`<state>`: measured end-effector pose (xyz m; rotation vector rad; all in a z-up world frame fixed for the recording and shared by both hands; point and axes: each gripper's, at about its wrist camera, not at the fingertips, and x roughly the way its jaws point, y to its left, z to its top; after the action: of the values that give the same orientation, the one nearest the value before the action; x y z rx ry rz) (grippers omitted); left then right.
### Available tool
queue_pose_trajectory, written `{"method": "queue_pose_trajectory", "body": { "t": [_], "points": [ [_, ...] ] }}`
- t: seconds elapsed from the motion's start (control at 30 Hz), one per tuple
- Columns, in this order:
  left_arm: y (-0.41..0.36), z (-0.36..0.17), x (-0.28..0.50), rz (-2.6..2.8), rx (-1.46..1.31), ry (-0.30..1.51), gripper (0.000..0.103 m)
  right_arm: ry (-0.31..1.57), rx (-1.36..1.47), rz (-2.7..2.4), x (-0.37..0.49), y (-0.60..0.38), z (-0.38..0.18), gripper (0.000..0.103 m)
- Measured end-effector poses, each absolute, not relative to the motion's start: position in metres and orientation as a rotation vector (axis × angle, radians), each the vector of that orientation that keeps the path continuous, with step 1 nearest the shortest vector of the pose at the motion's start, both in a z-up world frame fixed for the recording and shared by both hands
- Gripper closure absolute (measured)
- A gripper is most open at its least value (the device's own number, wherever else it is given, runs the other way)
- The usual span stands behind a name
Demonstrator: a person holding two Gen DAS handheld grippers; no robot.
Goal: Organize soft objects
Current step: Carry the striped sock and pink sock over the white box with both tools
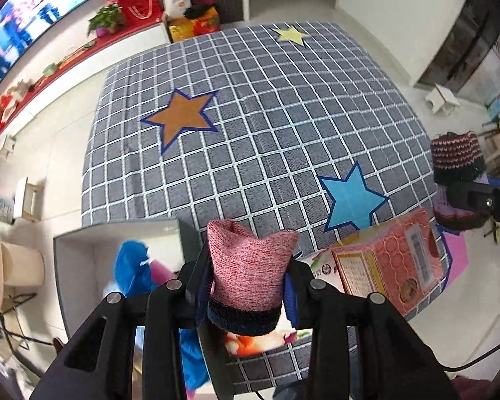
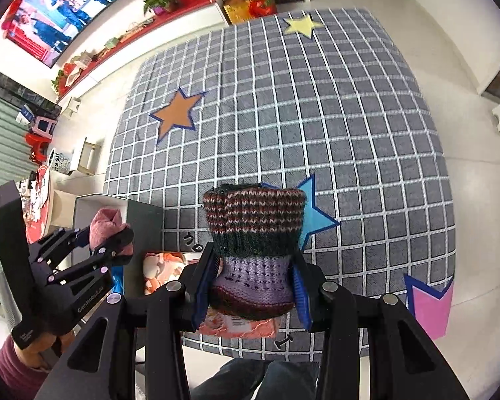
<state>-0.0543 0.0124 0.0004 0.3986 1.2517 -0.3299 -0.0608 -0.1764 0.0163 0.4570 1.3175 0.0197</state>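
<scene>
- While both grippers point steeply down over the grey checked mat [image 1: 266, 126], each has a knitted item clamped between its jaws.
- The left gripper [image 1: 248, 286] is closed on a pink knit sock [image 1: 250, 263]; its blue pads press both sides just above the sock's dark navy band, and the open cuff stands upright above the fingers.
- The right gripper [image 2: 255, 286] is closed on a striped knit sock [image 2: 253, 230]; the pads bear on its lilac middle section, with the dark green band and maroon-and-white striped cuff rising above them.
- In the right wrist view, the left gripper appears at lower left with the pink knit sock in its jaws, held by a hand [image 2: 33, 353] with a maroon sleeve.
- In the left wrist view, the striped knit sock shows at the right edge, held clear of the mat.
- A grey open box [image 1: 116, 233] sits at the mat's near left edge, below and left of the left gripper; blue fabric [image 1: 130, 266] lies inside it.
- A pink patterned carton [image 1: 390, 263] lies on the mat near the blue star [image 1: 351, 196], right of the left gripper.
- The mat also carries an orange star [image 1: 181, 116], a yellow star [image 1: 291, 35] and a pink shape [image 2: 430, 306].
- A television [image 2: 73, 3] hangs on the far wall above a red-topped shelf [image 1: 93, 50].
</scene>
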Motion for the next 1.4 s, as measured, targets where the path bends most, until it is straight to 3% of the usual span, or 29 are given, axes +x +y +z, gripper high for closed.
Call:
{"method": "queue_pose_trajectory", "body": {
  "t": [0.57,1.4],
  "points": [
    [0.089,0.036,-0.102,-0.248,0.262,1.196,0.064,1.312,0.364,0.141,-0.078,-0.082,0.040,0.060],
    [0.207,0.018,-0.156,-0.025,0.094,1.269,0.064,1.390,0.177,0.364,-0.076,0.044,0.029,0.060]
  ]
}}
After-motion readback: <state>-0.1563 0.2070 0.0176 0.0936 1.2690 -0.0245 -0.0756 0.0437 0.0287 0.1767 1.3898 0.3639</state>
